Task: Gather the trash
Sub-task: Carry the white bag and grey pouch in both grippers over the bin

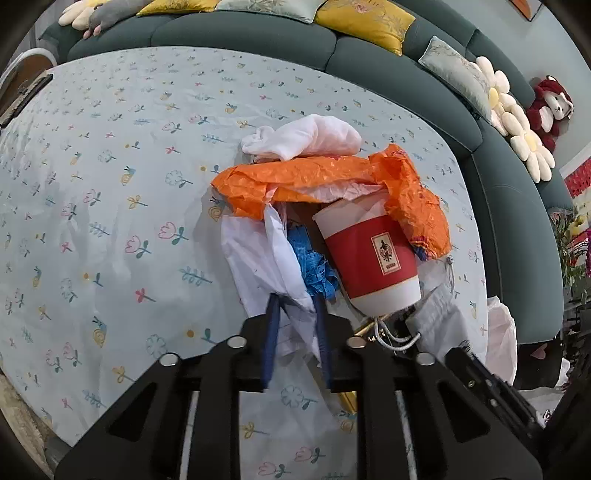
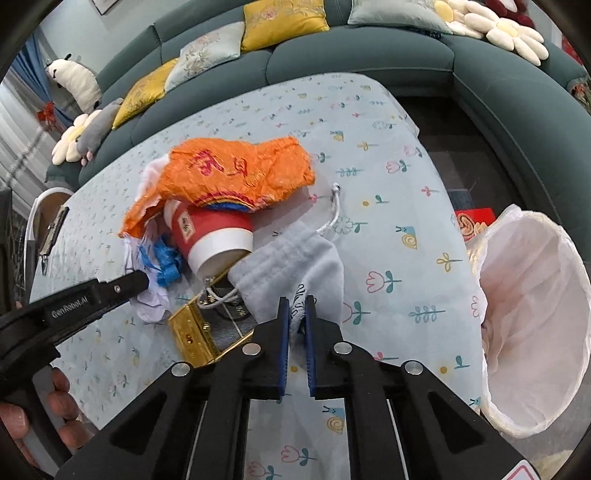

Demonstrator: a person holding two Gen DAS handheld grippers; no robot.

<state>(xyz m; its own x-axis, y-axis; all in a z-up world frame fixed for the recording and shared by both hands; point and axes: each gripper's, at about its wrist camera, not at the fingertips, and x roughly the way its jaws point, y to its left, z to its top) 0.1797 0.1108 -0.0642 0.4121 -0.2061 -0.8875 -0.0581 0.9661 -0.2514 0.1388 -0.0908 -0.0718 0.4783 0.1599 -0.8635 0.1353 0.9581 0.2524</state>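
Right wrist: tool [image 2: 297, 317] clamping pouch [image 2: 291, 266]

One cup [image 1: 369, 254], one orange wrapper [image 1: 325, 177], two yellow cushions [image 1: 365, 20].

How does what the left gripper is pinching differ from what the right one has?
The left gripper pinches a thin, crinkly white plastic bag; the right gripper pinches a soft grey fabric drawstring pouch. The bag lies partly under the orange wrapper, beside the red cup; the pouch spreads over the gold box. Both are limp, lie on the floral tablecloth, and are gripped at their near edge.
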